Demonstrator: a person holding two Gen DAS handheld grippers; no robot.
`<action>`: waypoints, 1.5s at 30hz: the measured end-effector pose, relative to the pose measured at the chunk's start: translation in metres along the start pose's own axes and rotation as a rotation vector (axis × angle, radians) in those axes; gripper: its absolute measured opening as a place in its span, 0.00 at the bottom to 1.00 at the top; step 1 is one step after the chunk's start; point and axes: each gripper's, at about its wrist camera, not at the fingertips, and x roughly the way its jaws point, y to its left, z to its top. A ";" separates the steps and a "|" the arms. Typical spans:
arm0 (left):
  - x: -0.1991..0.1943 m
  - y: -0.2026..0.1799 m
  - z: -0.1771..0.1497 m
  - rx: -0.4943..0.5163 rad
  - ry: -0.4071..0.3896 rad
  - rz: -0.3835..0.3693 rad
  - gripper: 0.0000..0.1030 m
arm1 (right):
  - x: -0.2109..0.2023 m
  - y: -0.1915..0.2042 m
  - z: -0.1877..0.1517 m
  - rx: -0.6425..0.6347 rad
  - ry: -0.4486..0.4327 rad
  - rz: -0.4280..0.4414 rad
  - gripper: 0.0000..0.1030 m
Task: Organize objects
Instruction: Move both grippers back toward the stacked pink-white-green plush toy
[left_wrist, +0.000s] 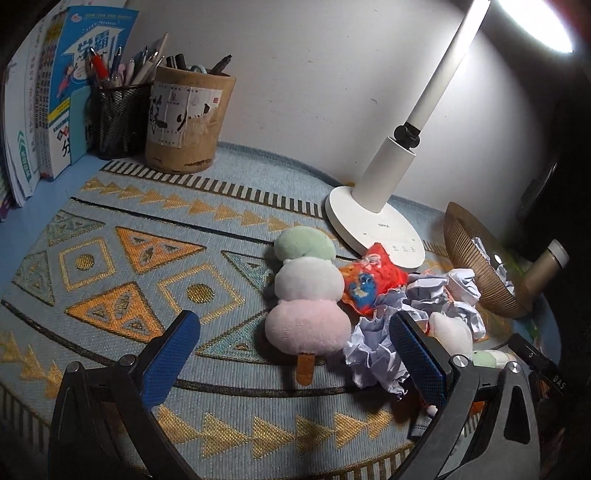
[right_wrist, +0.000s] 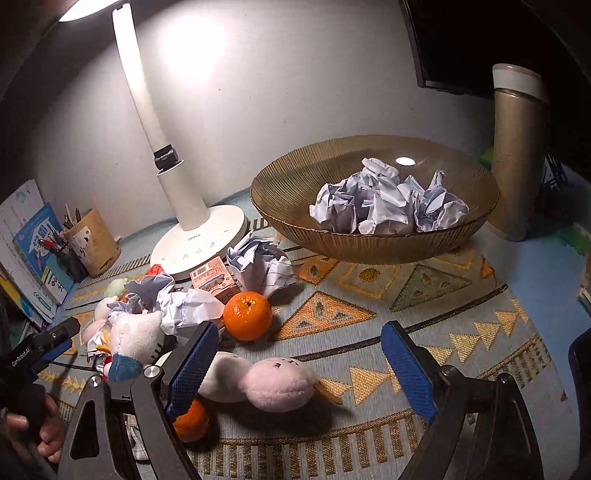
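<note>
— While both grippers are held empty with fingers wide apart, what should be taken first?

— Just ahead of the left gripper (left_wrist: 295, 350), the three-ball plush skewer (left_wrist: 306, 295) is lying on the counter (left_wrist: 110, 266), with a crumpled paper ball (left_wrist: 373, 354) against the right finger. The paper is probably meant for the glass bowl (right_wrist: 369, 243), seen well beyond the right gripper (right_wrist: 299, 365). It should be pinched at its bulk, not by a loose flap, and lifted clear of the white plush cat (right_wrist: 136, 339) beside it.

— And what is counted?

— Under the right gripper, a second plush skewer (right_wrist: 266, 384) is seen, so two skewers. Two oranges: one (right_wrist: 247, 314) ahead of its left finger, one (right_wrist: 192, 417) partly hidden beneath it. Roughly three paper balls are already lying in the bowl; three or four loose ones are piled by the lamp (right_wrist: 199, 243), though the exact number cannot be told. One small carton (right_wrist: 212, 280) is seen there too.
</note>
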 end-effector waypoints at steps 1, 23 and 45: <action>-0.001 -0.001 -0.001 0.009 -0.001 0.001 0.99 | 0.000 -0.001 0.000 0.007 0.003 0.003 0.87; 0.001 0.002 -0.001 0.004 0.005 0.007 0.99 | 0.004 -0.011 0.001 0.051 0.030 0.038 0.88; 0.005 0.007 0.000 -0.025 0.018 0.019 0.99 | 0.003 0.013 -0.035 -0.093 0.281 0.282 0.87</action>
